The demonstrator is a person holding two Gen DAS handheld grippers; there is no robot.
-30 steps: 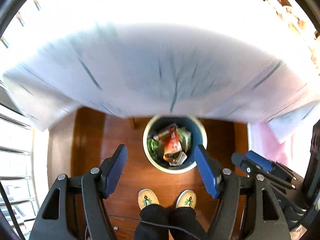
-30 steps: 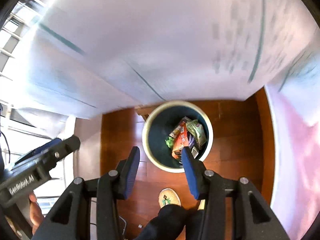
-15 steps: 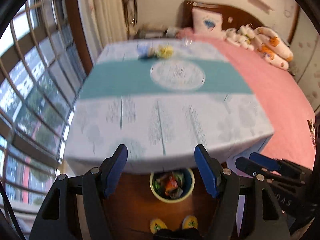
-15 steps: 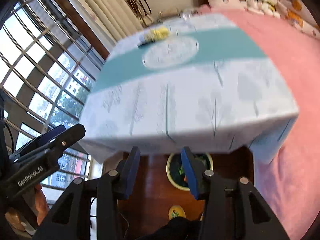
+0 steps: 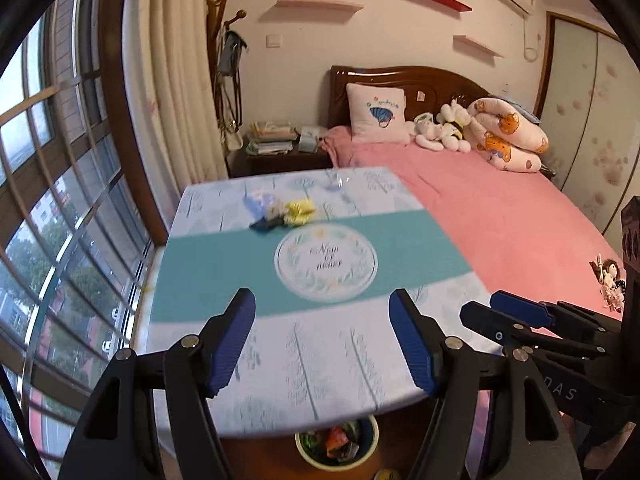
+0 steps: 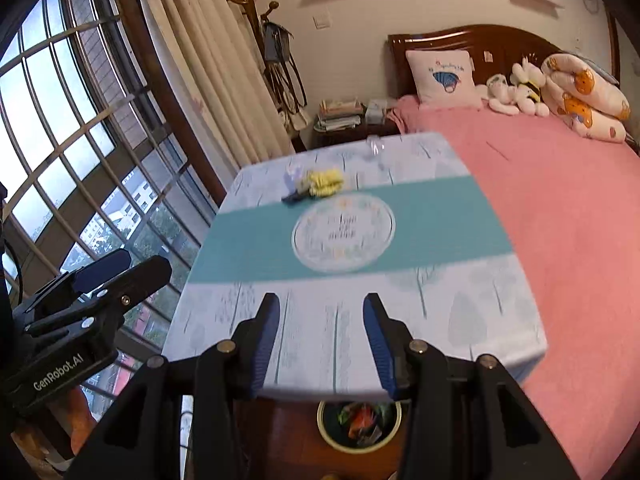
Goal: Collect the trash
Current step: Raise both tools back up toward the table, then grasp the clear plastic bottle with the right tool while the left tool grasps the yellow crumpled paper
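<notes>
A small heap of trash lies at the far side of the table: a yellow crumpled wrapper (image 5: 299, 211) (image 6: 325, 181), a dark wrapper (image 5: 264, 223) (image 6: 294, 197) and a pale bluish one (image 5: 256, 202). A clear plastic scrap (image 5: 338, 181) (image 6: 375, 145) lies near the far edge. A trash bin (image 5: 337, 465) (image 6: 326, 428) with wrappers inside stands on the floor under the near table edge. My left gripper (image 5: 323, 344) is open and empty above the near table edge. My right gripper (image 6: 320, 344) is open and empty, to its right.
The table wears a white and teal cloth (image 5: 224, 264) (image 6: 440, 216). A pink bed (image 5: 500, 208) (image 6: 560, 184) adjoins its right side. A barred window (image 5: 48, 200) is on the left. A nightstand (image 5: 276, 156) stands behind the table.
Both grippers have tilted up from looking down into the bin to looking across the tabletop. The trash heap has come into clear view. Both stay open and empty.
</notes>
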